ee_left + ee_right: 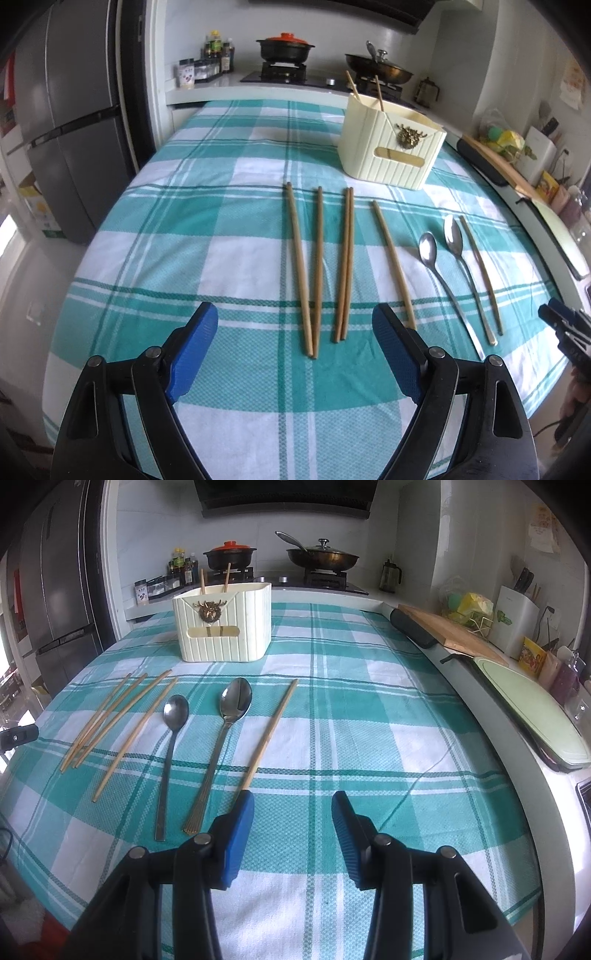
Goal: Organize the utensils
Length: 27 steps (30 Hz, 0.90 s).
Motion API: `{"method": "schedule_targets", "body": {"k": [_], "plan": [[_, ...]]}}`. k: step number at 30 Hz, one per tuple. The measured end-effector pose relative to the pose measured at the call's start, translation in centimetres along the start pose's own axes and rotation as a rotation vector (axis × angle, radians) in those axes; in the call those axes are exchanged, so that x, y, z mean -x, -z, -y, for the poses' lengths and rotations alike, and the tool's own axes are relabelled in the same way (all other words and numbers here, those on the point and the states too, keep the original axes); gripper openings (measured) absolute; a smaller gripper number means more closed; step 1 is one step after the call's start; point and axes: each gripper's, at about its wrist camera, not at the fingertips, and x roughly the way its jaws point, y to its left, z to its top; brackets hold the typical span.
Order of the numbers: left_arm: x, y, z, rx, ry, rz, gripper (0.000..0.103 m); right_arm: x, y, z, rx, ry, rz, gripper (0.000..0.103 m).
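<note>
On a teal checked tablecloth [184,229], wooden chopsticks [317,266] and two metal spoons [173,753] lay in a row before a cream holder [391,147] containing two chopsticks. Left gripper [295,354] and right gripper [293,834] hovered spread wide, empty.

The chopsticks [317,258] looked like matt wood, the spoons [173,738] glossy metal, the holder [223,624] ribbed cream plastic, and the tablecloth [332,720] woven checked cloth.

Chopsticks [317,266] lie left of spoons [448,280], holder [391,144] behind them.
</note>
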Motion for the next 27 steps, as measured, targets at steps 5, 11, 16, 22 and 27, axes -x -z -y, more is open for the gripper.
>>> {"method": "schedule_targets", "body": {"k": [5,11,16,22,27], "plan": [[-2.0,-2.3,-0.9,-0.034,-0.004,-0.040,0.087,-0.5,-0.3,0.0,-0.018,-0.014,-0.008,0.045],[-6.0,-5.6,-1.3,-0.029,0.011,-0.087,0.087,-1.2,-0.8,0.3,-0.056,-0.043,-0.033,0.045],[-10.2,-8.2,-1.5,-0.031,-0.037,-0.124,0.087,-2.0,-2.2,1.1,-0.108,-0.089,-0.048,0.045],[-14.5,-9.7,-2.1,-0.001,-0.062,-0.186,0.087,-5.0,-5.0,2.4,-0.172,-0.133,-0.080,0.045],[-16.2,-9.9,-2.2,-0.004,-0.075,-0.218,0.087,-9.3,-7.6,2.3,-0.200,-0.163,-0.132,0.045]]}}
